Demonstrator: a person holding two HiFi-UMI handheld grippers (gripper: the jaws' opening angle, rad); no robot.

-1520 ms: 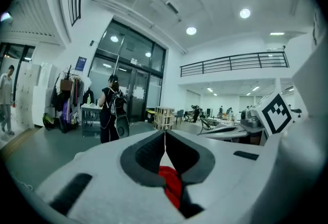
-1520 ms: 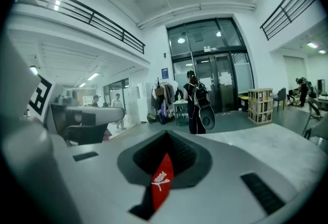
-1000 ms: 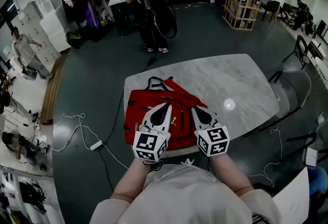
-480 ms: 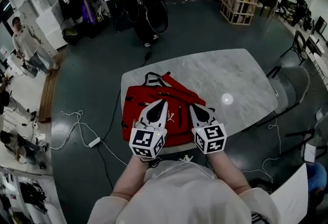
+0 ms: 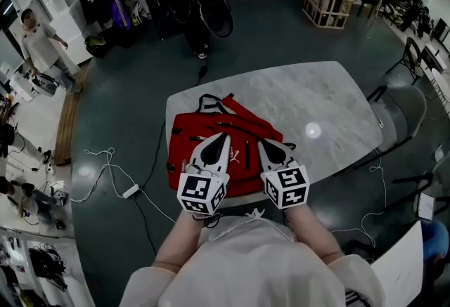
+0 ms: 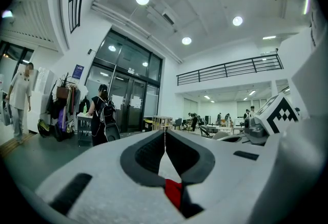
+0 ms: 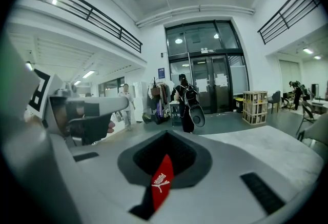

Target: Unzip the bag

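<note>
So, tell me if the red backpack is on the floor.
No, the red backpack lies flat on the marble table, beneath both grippers.

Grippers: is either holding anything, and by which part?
Nothing is held. The left gripper and right gripper are both shut and empty over the red bag.

left gripper: jaws together at tips | right gripper: jaws together at tips, just beside left gripper, both pointing forward | left forearm, right forearm: extended behind their grippers
</note>
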